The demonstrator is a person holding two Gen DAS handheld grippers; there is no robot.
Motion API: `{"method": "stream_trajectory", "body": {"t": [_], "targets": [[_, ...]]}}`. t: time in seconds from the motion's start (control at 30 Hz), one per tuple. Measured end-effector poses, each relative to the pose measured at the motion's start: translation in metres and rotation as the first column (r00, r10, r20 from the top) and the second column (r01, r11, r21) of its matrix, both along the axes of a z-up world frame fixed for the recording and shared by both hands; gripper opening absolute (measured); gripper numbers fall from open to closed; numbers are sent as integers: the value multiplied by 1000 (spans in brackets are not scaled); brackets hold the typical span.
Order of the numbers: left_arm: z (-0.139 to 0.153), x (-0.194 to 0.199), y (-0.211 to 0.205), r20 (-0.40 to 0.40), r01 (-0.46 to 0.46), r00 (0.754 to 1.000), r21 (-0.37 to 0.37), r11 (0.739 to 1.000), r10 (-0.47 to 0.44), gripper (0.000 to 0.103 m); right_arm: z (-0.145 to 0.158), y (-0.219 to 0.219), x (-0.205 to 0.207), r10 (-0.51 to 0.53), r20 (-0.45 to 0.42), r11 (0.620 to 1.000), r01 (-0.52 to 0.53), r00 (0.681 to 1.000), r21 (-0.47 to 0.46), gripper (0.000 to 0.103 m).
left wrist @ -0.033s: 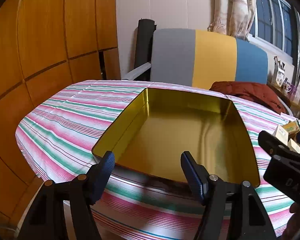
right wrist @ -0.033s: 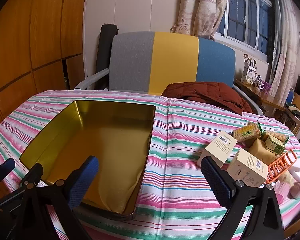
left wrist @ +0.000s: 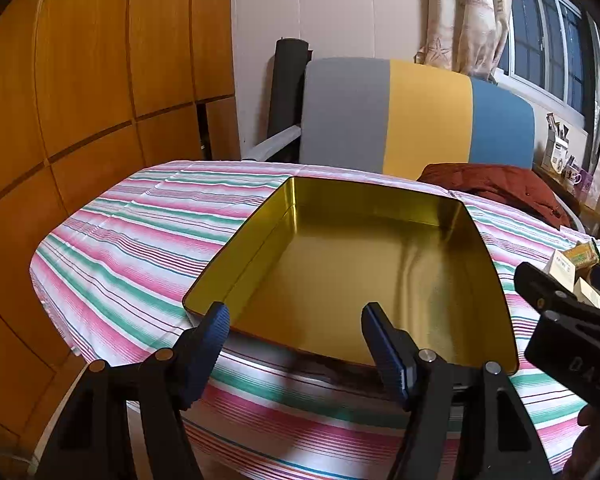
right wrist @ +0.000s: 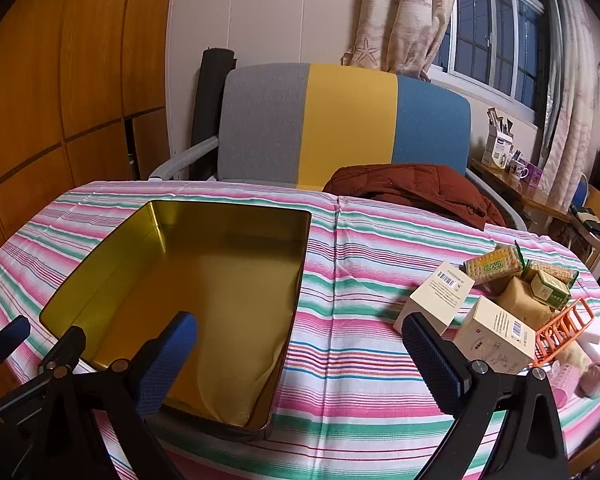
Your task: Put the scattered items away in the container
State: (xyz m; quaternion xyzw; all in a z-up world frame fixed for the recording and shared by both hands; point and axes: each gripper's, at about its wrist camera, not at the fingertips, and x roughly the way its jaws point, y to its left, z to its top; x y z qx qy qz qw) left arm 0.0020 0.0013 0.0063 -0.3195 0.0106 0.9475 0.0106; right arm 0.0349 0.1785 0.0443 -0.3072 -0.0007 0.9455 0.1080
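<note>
An empty gold tin (left wrist: 256, 232) lies on the striped tablecloth, left of centre in the right wrist view (right wrist: 100, 264). My left gripper (left wrist: 296, 316) hovers over the tin's near rim, open, with nothing between its fingers. My right gripper (right wrist: 300, 320) stands wide open over the cloth between the tin and the pile of items, holding nothing. The pile at the right holds a white box (right wrist: 440, 296), a cream box (right wrist: 496, 336), a cracker packet (right wrist: 492, 266), a small green box (right wrist: 550, 290), a brown bag (right wrist: 520, 308) and an orange rack (right wrist: 564, 328).
A grey, yellow and blue chair (right wrist: 340, 120) stands behind the table with a rust-red jacket (right wrist: 412, 184) on its seat. Wooden panelling (left wrist: 80, 100) runs along the left. The table's near edge lies just under both grippers. A cluttered side table (right wrist: 516, 176) sits under the window.
</note>
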Motion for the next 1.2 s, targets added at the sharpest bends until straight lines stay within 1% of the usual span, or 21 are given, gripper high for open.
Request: {"method": "stream_trajectory", "body": {"t": [0.37, 1.2], "targets": [[-3, 2, 2, 6, -4, 1000, -6, 1000, 4, 70, -1, 7, 4, -5, -13, 1000, 4, 1000, -29, 103], [-5, 5, 12, 21, 26, 999, -20, 999, -25, 70, -8, 32, 13, -28, -15, 997, 27, 1000, -76, 103]]}}
